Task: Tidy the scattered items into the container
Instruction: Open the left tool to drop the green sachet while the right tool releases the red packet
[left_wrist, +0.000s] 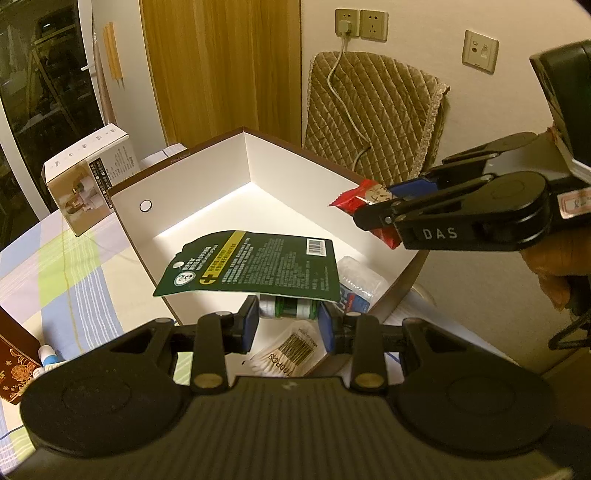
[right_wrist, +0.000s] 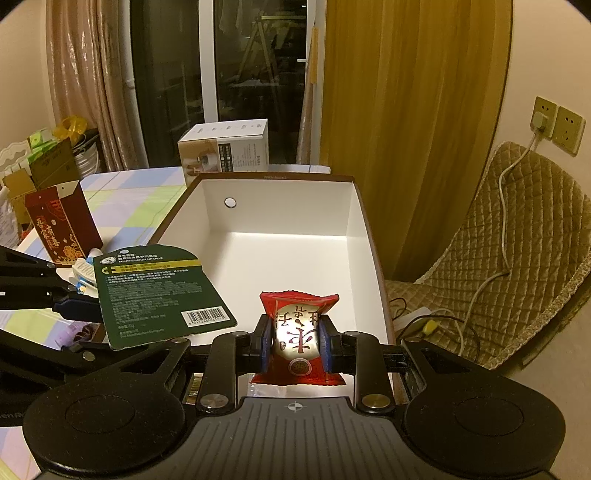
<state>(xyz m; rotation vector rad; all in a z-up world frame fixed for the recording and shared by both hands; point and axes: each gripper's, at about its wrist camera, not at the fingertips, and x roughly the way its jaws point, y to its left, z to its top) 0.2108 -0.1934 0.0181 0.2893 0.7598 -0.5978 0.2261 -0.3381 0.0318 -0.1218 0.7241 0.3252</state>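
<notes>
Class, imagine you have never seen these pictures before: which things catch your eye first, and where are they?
The red snack packet, brightly lit, is clamped in the right hand-held gripper over the near end of the white open box. Beside it, the left hand-held gripper holds a dark green lip-balm card above the box's near-left edge.

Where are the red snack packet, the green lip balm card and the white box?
red snack packet (right_wrist: 295, 338): right wrist view, on its pale printed label.
green lip balm card (left_wrist: 255, 264): left wrist view, on the printed back.
white box (right_wrist: 288, 206): right wrist view, on its inner far wall.
</notes>
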